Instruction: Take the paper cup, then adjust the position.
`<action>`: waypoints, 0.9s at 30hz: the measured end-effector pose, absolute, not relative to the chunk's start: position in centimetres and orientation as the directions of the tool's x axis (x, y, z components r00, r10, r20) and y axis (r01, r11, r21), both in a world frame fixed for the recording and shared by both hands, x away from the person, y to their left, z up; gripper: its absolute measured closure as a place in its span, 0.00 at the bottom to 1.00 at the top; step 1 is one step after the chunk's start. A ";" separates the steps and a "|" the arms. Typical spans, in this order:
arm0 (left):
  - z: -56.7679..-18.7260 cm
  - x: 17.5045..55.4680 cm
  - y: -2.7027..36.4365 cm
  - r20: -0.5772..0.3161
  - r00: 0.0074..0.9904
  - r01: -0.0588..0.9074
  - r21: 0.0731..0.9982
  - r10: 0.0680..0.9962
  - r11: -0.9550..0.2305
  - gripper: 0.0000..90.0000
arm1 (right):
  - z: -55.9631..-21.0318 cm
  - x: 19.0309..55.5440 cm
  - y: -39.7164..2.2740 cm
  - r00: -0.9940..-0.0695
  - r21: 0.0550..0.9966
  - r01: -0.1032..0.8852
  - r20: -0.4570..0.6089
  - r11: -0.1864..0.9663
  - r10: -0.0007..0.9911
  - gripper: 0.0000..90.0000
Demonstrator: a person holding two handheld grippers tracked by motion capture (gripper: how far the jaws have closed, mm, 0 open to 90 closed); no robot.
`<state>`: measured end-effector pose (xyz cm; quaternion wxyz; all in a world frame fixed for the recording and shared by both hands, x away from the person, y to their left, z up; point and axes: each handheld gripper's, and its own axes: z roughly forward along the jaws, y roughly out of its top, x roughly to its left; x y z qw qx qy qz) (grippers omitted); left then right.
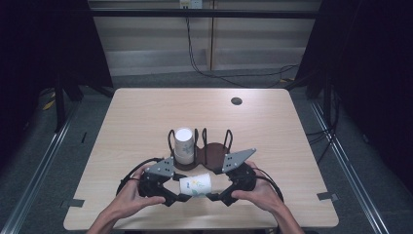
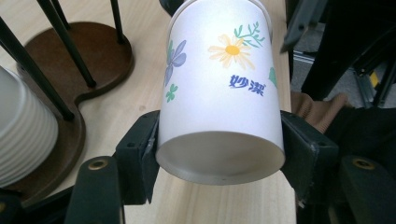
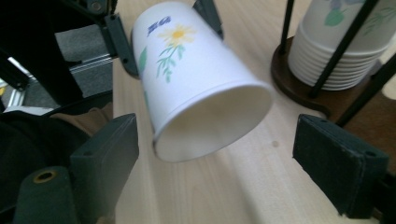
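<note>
Cup (image 1: pixel 196 185): paper, flower print, held on its side just above the table (image 1: pixel 146 117), near the front edge, between the two grippers.
Left gripper (image 2: pixel 219 154): jaws clenched on the cup near its closed base, one pad (image 2: pixel 142 154) pressed on each side of the wall.
Right gripper (image 3: pixel 215 154): jaws released and spread wide, the cup's open mouth (image 3: pixel 219 126) lies between them, pads not touching (a clear gap is seen on both sides).
Rack (image 1: pixel 214 151): dark wood base with black wire posts, just behind the cup on the table.
Stack (image 1: pixel 184 145): nested cups stood upside down in the rack's left bay; right bay looks bare.
Weight: judged very light, almost nothing to carry.
Stiffness: thin wall, easily dented or ovalled if squeezed hard; rolled rim and base judged the stiffest parts.
Surface: smooth coated paper, likely a bit slippery against the pads.
Where to take hold: best gripped near the base or just under the rim, across the wall, with light pressure only.
Risk: a mid-wall squeeze could crush it (or let it pop out).
</note>
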<state>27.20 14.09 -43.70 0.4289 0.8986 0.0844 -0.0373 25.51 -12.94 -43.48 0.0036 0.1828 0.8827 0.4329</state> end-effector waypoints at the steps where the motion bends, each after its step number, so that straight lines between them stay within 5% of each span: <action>1: -43.7 27.2 14.1 -0.141 0.983 0.185 0.767 0.119 -0.615 0.40 | -43.5 25.5 -12.9 -0.933 0.769 0.320 0.153 0.553 0.327 0.16; 27: -43.4 27.2 14.3 -0.158 0.980 0.198 0.829 0.122 -0.522 0.40 | -43.8 25.7 -13.5 -0.931 0.825 0.327 0.196 0.462 0.309 0.16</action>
